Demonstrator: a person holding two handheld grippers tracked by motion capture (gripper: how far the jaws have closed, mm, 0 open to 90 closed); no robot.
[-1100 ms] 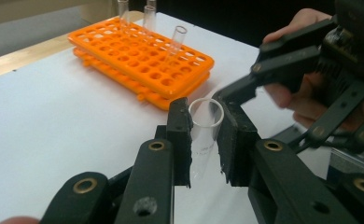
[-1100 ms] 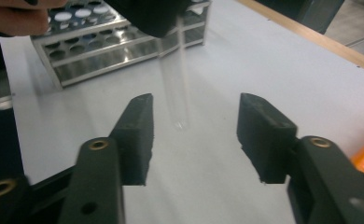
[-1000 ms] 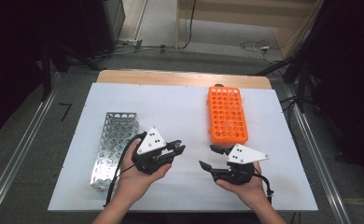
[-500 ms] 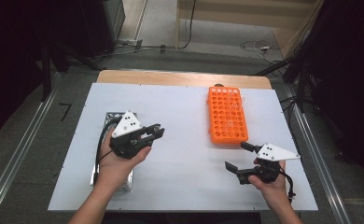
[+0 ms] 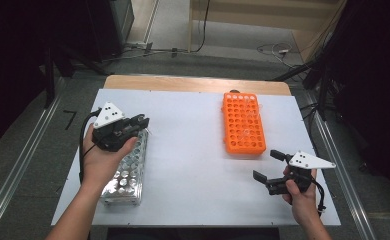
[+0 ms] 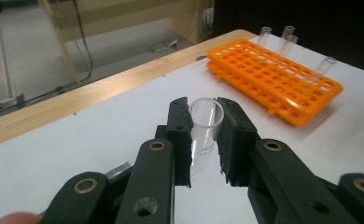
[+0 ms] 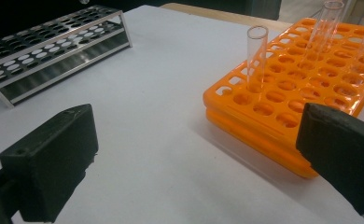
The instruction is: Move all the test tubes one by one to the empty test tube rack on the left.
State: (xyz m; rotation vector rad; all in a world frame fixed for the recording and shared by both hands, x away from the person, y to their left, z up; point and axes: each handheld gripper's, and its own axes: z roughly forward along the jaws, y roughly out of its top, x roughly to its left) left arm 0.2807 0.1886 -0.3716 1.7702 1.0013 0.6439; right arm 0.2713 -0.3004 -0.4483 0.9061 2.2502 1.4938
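Gripping a clear tube (image 6: 205,126), left gripper (image 5: 142,121) moved over metal rack (image 5: 125,172), right gripper (image 5: 269,166) opened wide

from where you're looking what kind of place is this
Probably a lab or test workspace. A white table bears an orange test tube rack and a metal rack, the left gripper holds a clear glass tube, and cables trail over the floor behind.
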